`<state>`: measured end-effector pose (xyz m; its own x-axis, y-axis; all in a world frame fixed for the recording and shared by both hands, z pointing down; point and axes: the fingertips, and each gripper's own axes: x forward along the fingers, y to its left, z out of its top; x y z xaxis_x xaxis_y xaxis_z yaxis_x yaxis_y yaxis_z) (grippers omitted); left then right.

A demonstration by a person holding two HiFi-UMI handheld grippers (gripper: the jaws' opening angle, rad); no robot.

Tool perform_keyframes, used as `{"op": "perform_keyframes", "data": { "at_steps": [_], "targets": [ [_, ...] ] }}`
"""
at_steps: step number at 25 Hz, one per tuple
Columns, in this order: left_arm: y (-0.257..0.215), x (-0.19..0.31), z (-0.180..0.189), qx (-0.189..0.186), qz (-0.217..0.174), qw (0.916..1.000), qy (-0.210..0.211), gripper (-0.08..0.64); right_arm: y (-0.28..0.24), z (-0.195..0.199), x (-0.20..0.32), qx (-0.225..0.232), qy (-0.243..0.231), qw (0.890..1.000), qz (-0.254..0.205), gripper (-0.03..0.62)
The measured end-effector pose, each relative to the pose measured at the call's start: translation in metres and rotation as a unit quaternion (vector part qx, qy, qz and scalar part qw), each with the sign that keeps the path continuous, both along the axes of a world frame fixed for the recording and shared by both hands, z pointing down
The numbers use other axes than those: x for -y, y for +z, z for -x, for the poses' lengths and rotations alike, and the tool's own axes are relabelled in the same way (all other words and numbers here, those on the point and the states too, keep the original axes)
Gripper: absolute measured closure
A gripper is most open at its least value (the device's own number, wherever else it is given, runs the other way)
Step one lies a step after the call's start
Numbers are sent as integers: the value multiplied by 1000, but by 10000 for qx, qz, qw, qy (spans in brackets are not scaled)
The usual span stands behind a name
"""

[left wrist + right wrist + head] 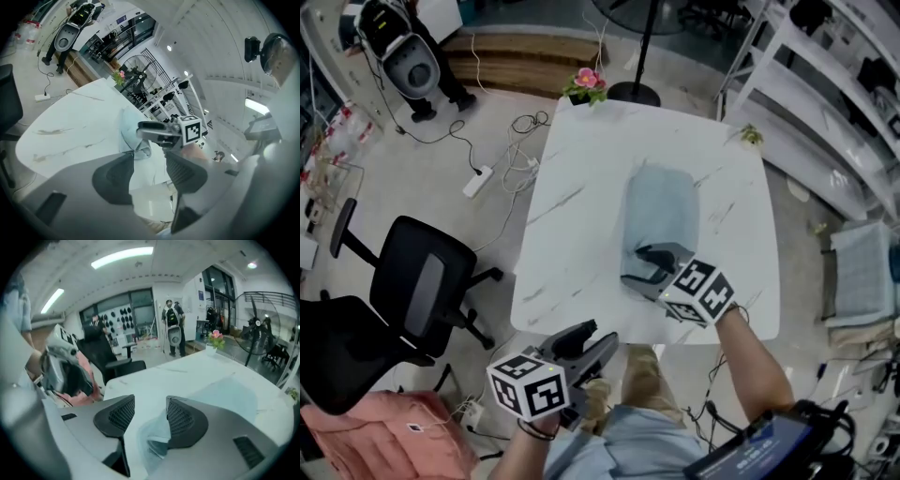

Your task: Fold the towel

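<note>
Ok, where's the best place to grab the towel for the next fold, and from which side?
Probably the rumpled near end of the towel, coming from the near edge of the table. Elsewhere it lies flat, stretched away from the person; only that end stands up, giving the jaws a fold to pinch. The open right gripper has that fold between its jaws.

A white marble table [581, 216] stands on a grey floor [441, 178]. Black office chairs [422, 281] are left, white shelves [825, 103] right, a fan stand [635, 92] far.
</note>
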<state>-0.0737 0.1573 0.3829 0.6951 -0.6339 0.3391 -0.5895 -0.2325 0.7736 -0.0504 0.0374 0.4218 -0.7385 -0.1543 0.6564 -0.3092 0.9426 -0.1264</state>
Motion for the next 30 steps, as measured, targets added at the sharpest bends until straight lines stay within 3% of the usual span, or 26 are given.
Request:
{"op": "perform_keyframes", "data": {
  "at_steps": [2,3,4,7,10,14,17,20,25,30],
  "targets": [
    [1,4,3,-12,-3,10000,-23,341,-26,-17,21,354,375,9985,-171,448],
    [1,6,5,-5,-5,10000,-30,341,-28,-27,33,309,569,9972,-366,519],
    [1,8,7,17,2,10000,-36,341,-24,-36,44,146,713,9959,-542,545],
    [-1,14,9,87,29,10000,-36,344,7,-55,56,-432,788,9939,-636,543],
    [-1,18,6,101,27,9999,5,345,33,-57,42,-661,509,9963,-192,537],
    [7,20,3,105,100,9999,32,348,40,-33,-13,-465,-120,9973,558,535],
    [22,28,-3,298,132,9995,51,348,31,-25,-40,-246,-481,9971,527,529],
    [45,44,-15,756,77,9970,122,333,13,-49,-22,29,59,9997,252,534],
    [77,65,-42,1429,185,9890,322,302,-4,-105,14,-82,812,9960,-369,541],
    [103,87,-54,1784,519,9825,137,299,-8,-131,23,39,1062,9933,-449,548]
  ]
}}
